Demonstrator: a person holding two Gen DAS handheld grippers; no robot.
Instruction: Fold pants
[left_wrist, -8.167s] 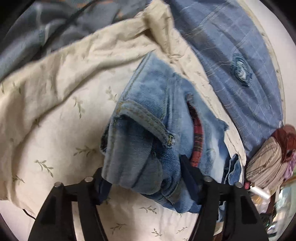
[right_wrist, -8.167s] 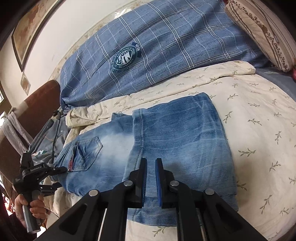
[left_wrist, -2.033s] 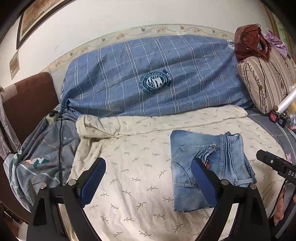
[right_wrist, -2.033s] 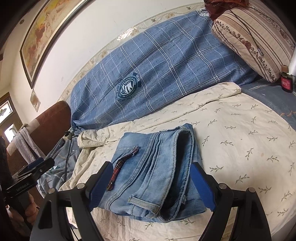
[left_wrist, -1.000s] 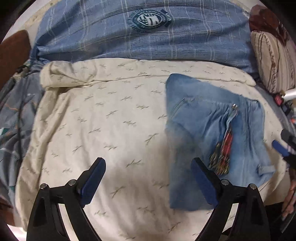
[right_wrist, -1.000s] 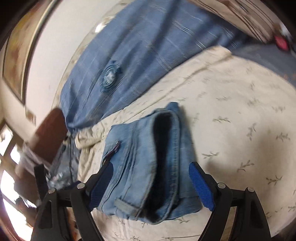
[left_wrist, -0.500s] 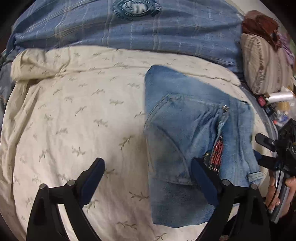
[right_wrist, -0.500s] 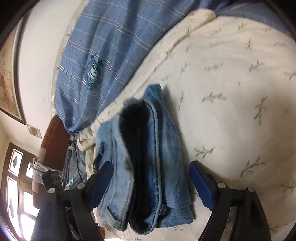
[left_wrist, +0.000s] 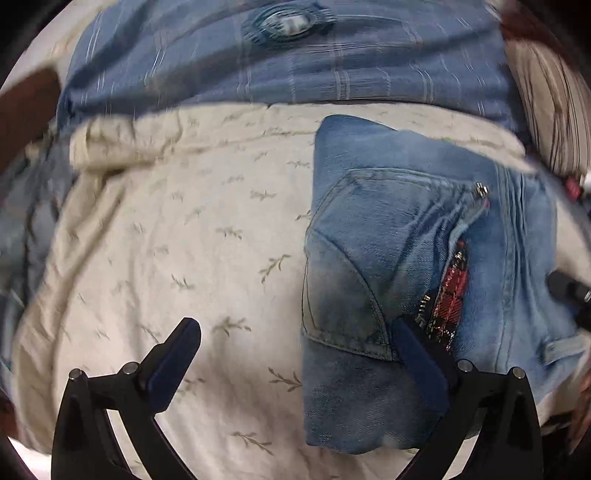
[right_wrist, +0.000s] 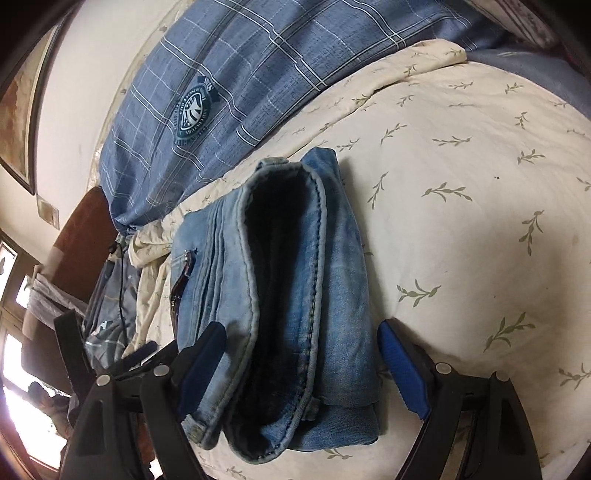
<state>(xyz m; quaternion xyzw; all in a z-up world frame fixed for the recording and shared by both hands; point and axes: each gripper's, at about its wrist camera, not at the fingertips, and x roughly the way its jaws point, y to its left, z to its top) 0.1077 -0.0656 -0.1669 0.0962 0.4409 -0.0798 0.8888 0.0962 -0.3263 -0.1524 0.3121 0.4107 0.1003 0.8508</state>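
The folded pants (left_wrist: 406, 258) are seen near the bed's near edge, on the sheet (left_wrist: 184, 240); bare sheet is left on both sides. The left tongs (left_wrist: 295, 354) have just been opened wider, gripping nothing. The right tongs (right_wrist: 303, 365) are held wide around the pants, now closer than before.

A cream leaf-print bedsheet (right_wrist: 461, 206) meets a blue plaid cover (right_wrist: 258, 74) below a white wall (right_wrist: 96, 74); bright windows (right_wrist: 14, 350) at left.
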